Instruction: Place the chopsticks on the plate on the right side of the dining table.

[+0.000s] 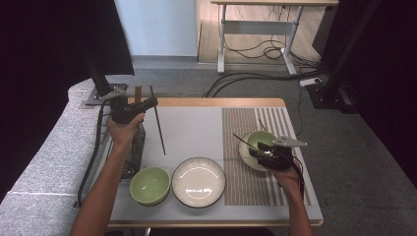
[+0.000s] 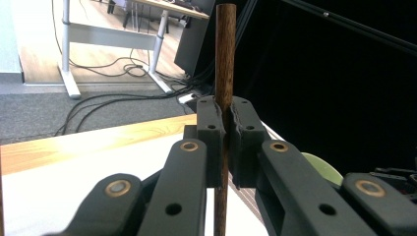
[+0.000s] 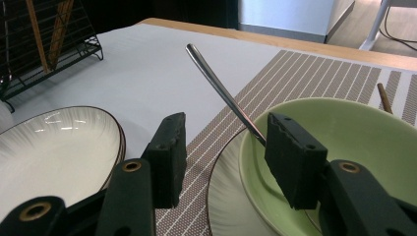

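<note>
Looking down from the high view, you held the left gripper (image 1: 129,110) above the white plate (image 1: 198,181), off its far-left side, with a dark chopstick (image 1: 158,125) slanting from it; your right gripper (image 1: 268,153) sat just right of that plate at a green bowl (image 1: 259,142). Your left gripper view had both jaws clamped on the upright chopstick (image 2: 224,64). Your right gripper view showed the jaws spread apart, a metal handle (image 3: 221,91) rising between them from the bowl (image 3: 359,142), right of the plate (image 3: 54,147).
</note>
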Demonstrator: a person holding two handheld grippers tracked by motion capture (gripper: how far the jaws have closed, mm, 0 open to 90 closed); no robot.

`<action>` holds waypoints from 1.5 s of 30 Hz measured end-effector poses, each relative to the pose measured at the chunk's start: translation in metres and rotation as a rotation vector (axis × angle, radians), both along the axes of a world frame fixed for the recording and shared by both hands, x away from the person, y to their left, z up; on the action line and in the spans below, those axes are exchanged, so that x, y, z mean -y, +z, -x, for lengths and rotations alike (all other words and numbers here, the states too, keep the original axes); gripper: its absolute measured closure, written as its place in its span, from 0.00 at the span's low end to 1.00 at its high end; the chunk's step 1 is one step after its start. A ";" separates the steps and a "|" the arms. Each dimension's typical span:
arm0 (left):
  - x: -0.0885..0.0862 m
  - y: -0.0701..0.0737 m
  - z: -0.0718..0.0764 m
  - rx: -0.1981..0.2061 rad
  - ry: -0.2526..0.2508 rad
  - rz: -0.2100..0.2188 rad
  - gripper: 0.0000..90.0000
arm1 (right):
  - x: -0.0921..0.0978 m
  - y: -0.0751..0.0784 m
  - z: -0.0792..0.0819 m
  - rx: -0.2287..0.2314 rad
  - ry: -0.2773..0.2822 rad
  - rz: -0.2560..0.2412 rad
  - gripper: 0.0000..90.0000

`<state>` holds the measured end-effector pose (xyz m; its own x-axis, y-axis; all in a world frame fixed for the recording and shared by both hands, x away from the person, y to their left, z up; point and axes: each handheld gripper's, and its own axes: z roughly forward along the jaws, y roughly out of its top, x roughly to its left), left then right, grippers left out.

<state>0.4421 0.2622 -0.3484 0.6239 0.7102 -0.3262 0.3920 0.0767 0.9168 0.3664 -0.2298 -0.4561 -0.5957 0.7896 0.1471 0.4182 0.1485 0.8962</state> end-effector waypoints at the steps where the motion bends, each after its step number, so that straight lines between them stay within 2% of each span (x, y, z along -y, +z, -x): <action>1: 0.001 0.000 0.000 -0.001 -0.001 -0.002 0.94 | -0.001 0.000 0.000 -0.001 0.002 0.004 0.56; 19: 0.021 0.000 -0.001 -0.005 -0.037 -0.027 0.94 | -0.001 0.000 -0.002 0.003 -0.004 -0.004 0.56; 31: 0.027 -0.001 -0.002 -0.007 -0.048 -0.015 0.94 | -0.005 0.000 -0.003 -0.016 0.001 -0.039 0.56; 39: 0.032 -0.002 -0.003 -0.007 -0.058 -0.017 0.94 | -0.013 0.003 -0.006 -0.016 0.038 -0.033 0.56; 43: 0.038 -0.003 -0.004 -0.009 -0.068 -0.018 0.94 | -0.022 0.005 -0.008 -0.015 0.059 -0.013 0.56; 45: 0.041 -0.003 -0.004 -0.009 -0.075 -0.024 0.94 | -0.025 0.006 -0.009 -0.017 0.066 -0.023 0.56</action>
